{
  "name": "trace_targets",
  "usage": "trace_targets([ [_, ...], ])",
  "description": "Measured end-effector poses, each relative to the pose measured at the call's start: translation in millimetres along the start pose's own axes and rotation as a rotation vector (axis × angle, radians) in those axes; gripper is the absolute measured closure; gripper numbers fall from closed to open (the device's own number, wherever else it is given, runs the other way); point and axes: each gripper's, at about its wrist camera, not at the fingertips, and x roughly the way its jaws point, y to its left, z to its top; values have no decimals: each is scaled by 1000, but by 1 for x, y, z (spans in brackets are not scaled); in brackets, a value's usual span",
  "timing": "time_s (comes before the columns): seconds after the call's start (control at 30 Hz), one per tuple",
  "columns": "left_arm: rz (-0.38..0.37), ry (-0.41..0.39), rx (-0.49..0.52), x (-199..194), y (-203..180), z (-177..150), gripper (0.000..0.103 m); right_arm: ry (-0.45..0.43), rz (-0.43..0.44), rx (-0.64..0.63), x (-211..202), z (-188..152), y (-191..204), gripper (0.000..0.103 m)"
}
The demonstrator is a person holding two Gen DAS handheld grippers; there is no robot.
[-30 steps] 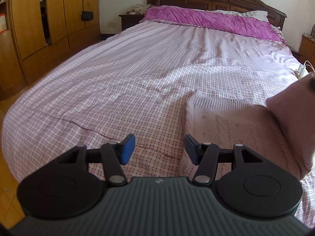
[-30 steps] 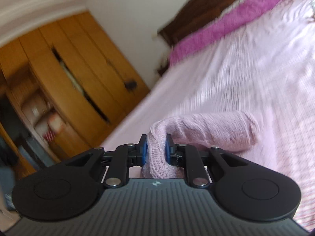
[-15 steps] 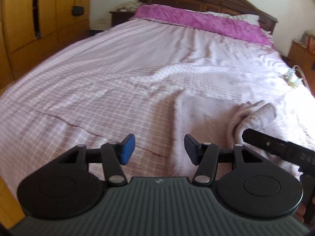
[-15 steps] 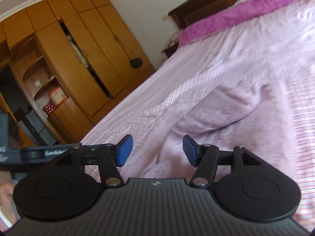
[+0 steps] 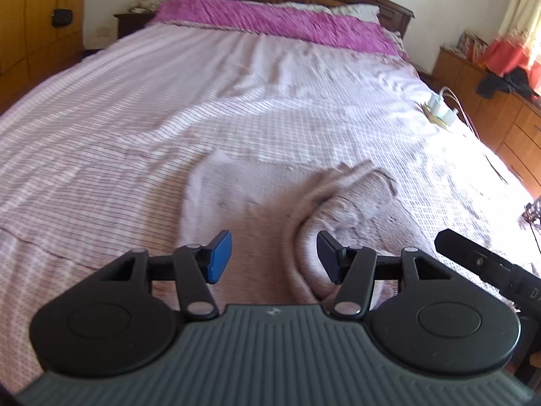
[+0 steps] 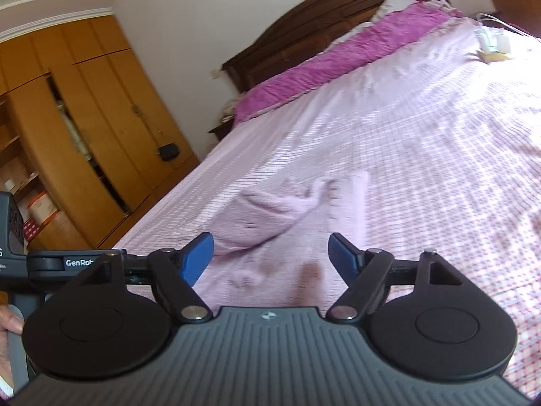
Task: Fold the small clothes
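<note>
A pale pink knitted garment (image 5: 257, 203) lies on the checked bed cover, with one part folded over itself into a rumpled hump (image 5: 351, 199). My left gripper (image 5: 274, 257) hovers open just above the garment's near edge, nothing between its blue pads. In the right wrist view the same garment (image 6: 270, 216) lies ahead of my right gripper (image 6: 272, 257), whose jaws are opening wide and hold nothing. The right gripper's black body (image 5: 483, 264) shows at the right edge of the left wrist view.
The bed cover (image 5: 135, 118) stretches far ahead to a magenta pillow cover (image 5: 270, 23) and dark headboard. A white charger with cables (image 5: 439, 110) lies near the bed's right edge. Wooden wardrobes (image 6: 84, 128) stand to the left, drawers (image 5: 500, 101) to the right.
My right gripper let go of the pink garment's sleeve, which dropped onto the garment, and its jaws spread wide. Both grippers swung sideways; the left one now faces the garment.
</note>
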Motion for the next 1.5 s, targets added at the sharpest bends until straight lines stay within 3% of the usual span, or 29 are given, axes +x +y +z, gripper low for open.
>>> trace_targets([
  [0.1,-7,10,26,10,-9,0,32,1,-31,32,-1,-1,-13,19],
  [0.37,-9,26,79,45,-23,3,32,35,-68,131,3,-13,-40,17],
  [0.87,-83,-8,33,80,-28,-4,34,71,-63,203,18,-27,-57,10],
  [1.03,-61,-56,69,82,-34,-9,79,65,-60,206,15,-26,-55,10],
  [1.2,-88,-123,70,64,-35,-7,82,82,-9,198,18,-25,-42,10],
  [1.4,-155,-167,-26,36,-20,14,83,77,105,89,23,-17,1,10],
  [1.5,-137,-183,-59,22,-4,25,83,109,169,44,31,-16,21,10],
])
